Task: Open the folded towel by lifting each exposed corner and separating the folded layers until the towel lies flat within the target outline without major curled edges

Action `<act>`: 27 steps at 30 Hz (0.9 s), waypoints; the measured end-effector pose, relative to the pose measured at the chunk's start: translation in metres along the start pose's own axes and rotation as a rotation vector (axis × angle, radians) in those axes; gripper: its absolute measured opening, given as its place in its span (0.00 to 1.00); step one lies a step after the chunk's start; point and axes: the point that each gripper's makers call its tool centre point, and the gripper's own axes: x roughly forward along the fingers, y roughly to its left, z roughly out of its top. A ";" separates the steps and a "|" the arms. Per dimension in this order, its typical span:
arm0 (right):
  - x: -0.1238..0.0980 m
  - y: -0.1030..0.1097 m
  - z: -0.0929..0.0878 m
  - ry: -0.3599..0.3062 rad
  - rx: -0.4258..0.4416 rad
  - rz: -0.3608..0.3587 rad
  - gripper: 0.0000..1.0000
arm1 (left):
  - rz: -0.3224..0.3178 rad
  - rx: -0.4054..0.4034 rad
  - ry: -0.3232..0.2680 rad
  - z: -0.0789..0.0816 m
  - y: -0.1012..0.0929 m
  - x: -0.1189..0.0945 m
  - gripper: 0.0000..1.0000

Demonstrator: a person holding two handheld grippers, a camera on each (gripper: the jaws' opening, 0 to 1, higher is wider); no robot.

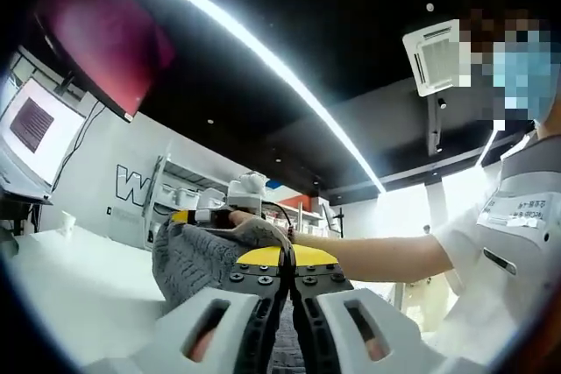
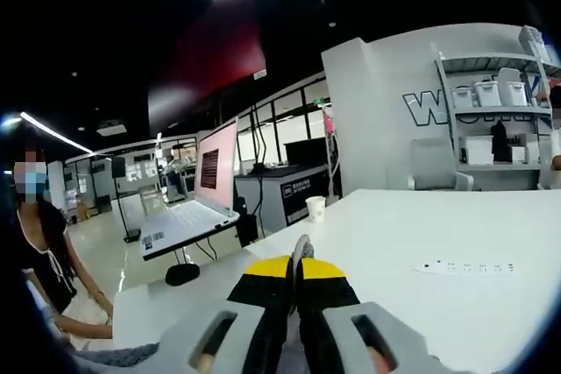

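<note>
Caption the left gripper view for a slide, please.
Left hand-held gripper shut on the grey towel, lifted above the white table, a person's hand just behind.

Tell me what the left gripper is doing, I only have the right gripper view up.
Observer: The left gripper has its jaws shut on the gray towel.
Operator: Is the towel flat yet?
Observer: No, it's bunched in a hump above the white table.
Operator: Where's the right gripper on it?
Observer: The right gripper is at the hump's far top edge, with a person's hand right behind it.
</note>
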 end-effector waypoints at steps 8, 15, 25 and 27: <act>0.003 0.001 -0.012 0.016 0.021 0.001 0.00 | 0.009 0.005 0.012 -0.003 0.003 -0.004 0.01; 0.005 0.001 -0.014 0.026 0.019 0.001 0.00 | 0.017 -0.001 0.016 -0.007 0.005 -0.008 0.01; 0.013 0.007 -0.020 0.039 0.011 0.007 0.00 | 0.030 0.006 0.017 -0.007 0.009 -0.015 0.01; 0.013 0.007 -0.021 0.040 0.012 0.006 0.00 | 0.032 0.006 0.017 -0.007 0.010 -0.015 0.01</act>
